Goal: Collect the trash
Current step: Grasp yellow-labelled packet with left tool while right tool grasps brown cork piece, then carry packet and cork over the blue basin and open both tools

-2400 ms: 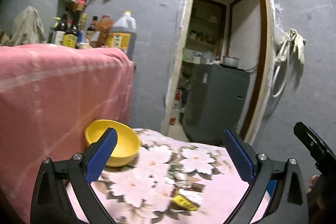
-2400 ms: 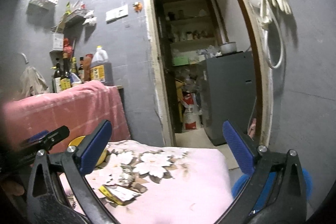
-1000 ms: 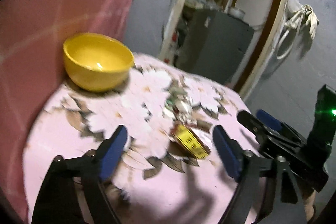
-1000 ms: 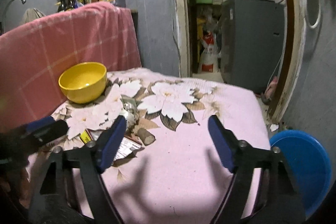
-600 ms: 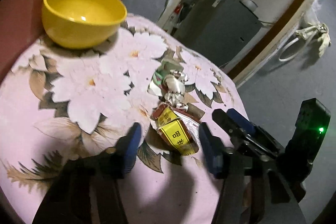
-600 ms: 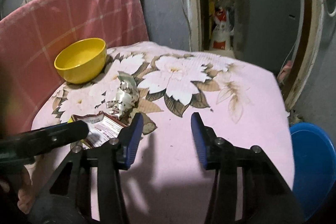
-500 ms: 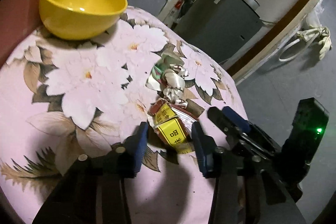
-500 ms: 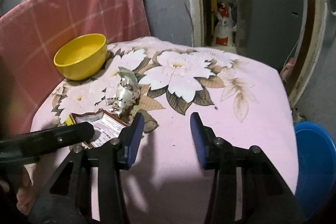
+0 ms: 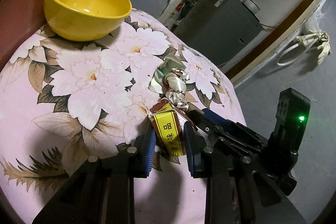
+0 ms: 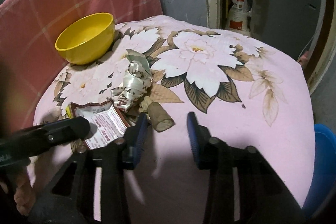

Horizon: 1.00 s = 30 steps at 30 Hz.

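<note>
Left gripper (image 9: 169,145) has just been closing, and its blue pads now pinch the brown-and-yellow snack wrapper (image 9: 168,129) lying on the floral tablecloth (image 9: 84,81), well in front of the yellow bowl (image 9: 86,5). Right gripper (image 10: 167,134) has been closing too; its jaws stay apart around the brown cork-like stub (image 10: 160,117), pads not touching. A crumpled silver wrapper (image 10: 134,81) lies between bowl and snack wrapper.

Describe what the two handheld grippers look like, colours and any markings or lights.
Both the left gripper and the right gripper have black angular frames with silver rivets and ribbed blue pads. In the left wrist view, the right one carries a black box with a green light.
</note>
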{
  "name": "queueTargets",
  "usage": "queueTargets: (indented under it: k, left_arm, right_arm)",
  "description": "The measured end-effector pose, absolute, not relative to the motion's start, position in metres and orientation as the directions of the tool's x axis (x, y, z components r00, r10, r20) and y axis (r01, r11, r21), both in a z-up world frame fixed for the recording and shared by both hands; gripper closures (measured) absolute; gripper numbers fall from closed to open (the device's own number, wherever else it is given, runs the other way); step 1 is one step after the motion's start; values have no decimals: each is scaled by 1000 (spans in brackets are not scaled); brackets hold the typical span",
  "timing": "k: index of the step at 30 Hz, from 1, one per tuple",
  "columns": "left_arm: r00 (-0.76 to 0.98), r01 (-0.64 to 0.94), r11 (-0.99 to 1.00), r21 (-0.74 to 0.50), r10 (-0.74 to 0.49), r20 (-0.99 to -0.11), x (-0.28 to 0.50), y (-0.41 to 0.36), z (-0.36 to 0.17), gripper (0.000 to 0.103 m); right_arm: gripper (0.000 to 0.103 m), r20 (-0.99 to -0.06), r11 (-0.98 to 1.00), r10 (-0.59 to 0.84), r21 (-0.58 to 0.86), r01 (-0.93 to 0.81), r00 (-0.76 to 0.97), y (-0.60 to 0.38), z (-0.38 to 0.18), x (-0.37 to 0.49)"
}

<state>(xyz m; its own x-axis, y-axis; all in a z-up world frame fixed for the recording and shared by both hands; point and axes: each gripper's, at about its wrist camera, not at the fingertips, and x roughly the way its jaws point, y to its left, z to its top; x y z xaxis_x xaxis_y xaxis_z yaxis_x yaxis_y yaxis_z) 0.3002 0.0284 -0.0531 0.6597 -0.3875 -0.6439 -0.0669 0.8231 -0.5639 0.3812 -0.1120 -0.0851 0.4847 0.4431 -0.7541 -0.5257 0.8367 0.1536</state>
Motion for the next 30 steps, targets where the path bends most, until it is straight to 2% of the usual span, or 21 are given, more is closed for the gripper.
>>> queueTargets:
  k: [8, 14, 19, 30]
  left_arm:
    - [672, -36, 853, -521, -365, -644, 291, 18, -42, 85]
    - [715, 21, 890, -455, -332, -616, 283, 0, -24, 85]
    - [772, 92, 913, -398, -318, -550, 277, -20, -2, 85]
    - [881, 257, 930, -262, -337, -332, 265, -71, 51, 85]
  right_arm:
    - [73, -716, 836, 480, 199, -512, 506, -124, -78, 368]
    - [73, -622, 855, 487, 199, -478, 613, -150, -54, 343]
    - [73, -498, 888, 441, 120, -444, 747, -171, -22, 314]
    - [73, -245, 932, 361, 65, -356, 900, -219, 37, 270]
